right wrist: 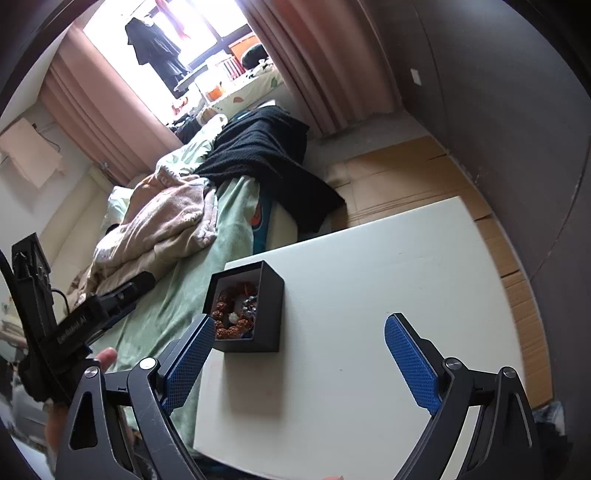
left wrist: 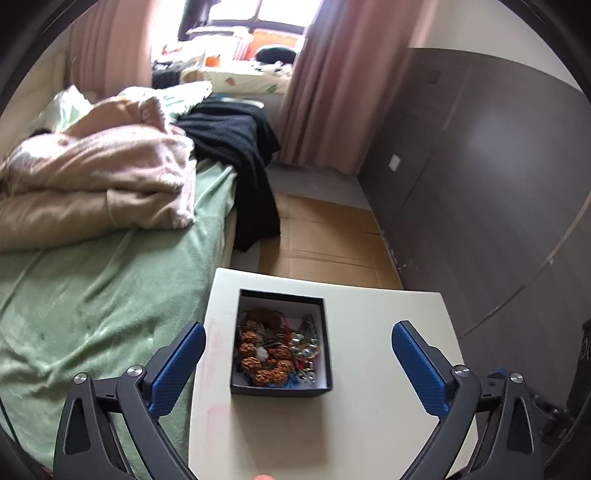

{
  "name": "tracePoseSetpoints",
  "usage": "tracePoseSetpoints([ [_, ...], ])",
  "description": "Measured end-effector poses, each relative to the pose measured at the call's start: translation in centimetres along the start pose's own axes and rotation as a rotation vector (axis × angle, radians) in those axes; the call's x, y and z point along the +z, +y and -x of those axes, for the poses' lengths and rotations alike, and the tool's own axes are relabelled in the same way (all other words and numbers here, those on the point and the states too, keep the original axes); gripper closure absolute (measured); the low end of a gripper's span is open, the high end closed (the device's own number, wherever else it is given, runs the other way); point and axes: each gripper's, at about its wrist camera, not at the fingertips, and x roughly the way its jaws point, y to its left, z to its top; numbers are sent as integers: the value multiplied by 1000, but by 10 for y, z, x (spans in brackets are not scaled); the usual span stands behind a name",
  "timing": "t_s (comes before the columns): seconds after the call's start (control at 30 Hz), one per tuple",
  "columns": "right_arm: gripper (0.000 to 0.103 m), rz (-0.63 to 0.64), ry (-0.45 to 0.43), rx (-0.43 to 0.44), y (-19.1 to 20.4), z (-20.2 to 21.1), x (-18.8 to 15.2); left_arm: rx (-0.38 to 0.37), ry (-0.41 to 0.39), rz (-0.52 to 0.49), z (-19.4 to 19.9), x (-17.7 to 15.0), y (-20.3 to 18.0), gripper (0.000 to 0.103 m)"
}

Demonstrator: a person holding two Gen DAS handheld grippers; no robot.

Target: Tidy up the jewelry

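A lived-in bedroom of a home is shown. A bed point(left wrist: 110, 295) covered with a green sheet is seen, on which a crumpled beige blanket point(left wrist: 99, 173) and a black throw point(left wrist: 236, 155) have been left. Pink curtains point(left wrist: 332, 85) are hung at a bright window point(right wrist: 177, 33) (clothes are hung beyond the glass). A small white table point(left wrist: 388, 350) is placed beside the bed, and flattened cardboard point(left wrist: 325, 236) is laid on the floor along a dark wardrobe point(left wrist: 480, 184).

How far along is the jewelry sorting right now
Apparently done: the jewelry sits in the box on the table, none visible outside it. In hand: nothing; the left gripper and right gripper are open and empty. Left: possibly untangling the heaped pieces.
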Motion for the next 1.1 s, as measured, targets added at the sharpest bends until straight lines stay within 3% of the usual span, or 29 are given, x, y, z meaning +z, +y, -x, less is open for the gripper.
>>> tracePoseSetpoints([
  [0.17,8,21,-23,-41,-1,19,-10,-23,-52,-8,22,-19,-9,1],
  [0.5,6,24,-36,-92,-11,41,-34,-62,-59,-37,40,-40,-21,1],
  [0.97,5,68,-52,-99,3,51,-35,-68,-85,-78,52,-41,-33,1],
  [1.1,0,79,-56,-103,5,52,-35,-75,-90,-75,54,-43,-34,1],
])
